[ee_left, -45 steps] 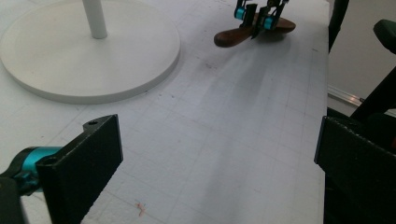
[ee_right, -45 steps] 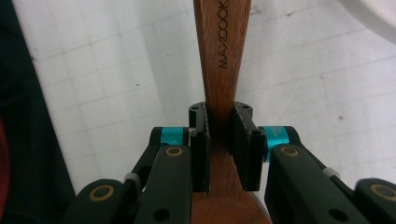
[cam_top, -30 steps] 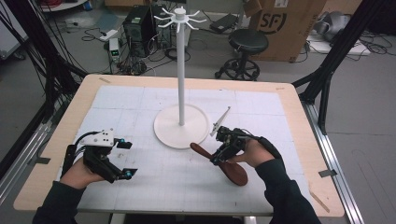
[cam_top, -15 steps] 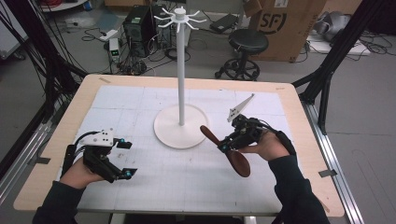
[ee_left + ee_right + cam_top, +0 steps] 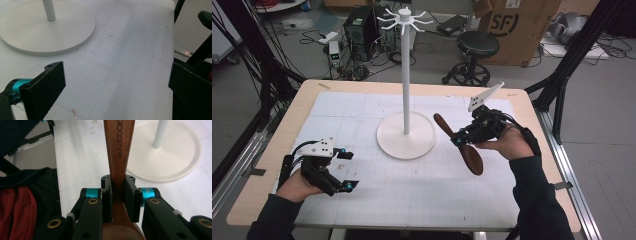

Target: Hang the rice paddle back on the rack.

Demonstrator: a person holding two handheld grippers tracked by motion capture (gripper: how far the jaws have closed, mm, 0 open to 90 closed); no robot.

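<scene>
A wooden spoon (image 5: 460,143) is gripped by the right tool (image 5: 460,140), whose two jaws are pressed flat against opposite sides of the handle. In the right gripper view the handle (image 5: 119,147) is seen running straight up from between the jaws, printed with the word MAXCOOK, while the rounded bowl of the spoon sits below the jaws at the bottom edge. In the high view the spoon is held clear above the surface (image 5: 512,200), to the right of the white stand (image 5: 406,75), with its bowl pointing down toward the person and its handle end aimed toward the stand's round base (image 5: 387,140). The spoon is not touching the base. A grey three-cornered plate (image 5: 484,96) is carried on top of the right tool.

The left tool (image 5: 346,170) is held low near the front left part of the surface, well apart from the spoon. Its jaws are spread wide with nothing between them, and in the left gripper view bare gridded mat (image 5: 130,75) is seen between the two black jaws, with the stand's base (image 5: 62,37) ahead of them.
</scene>
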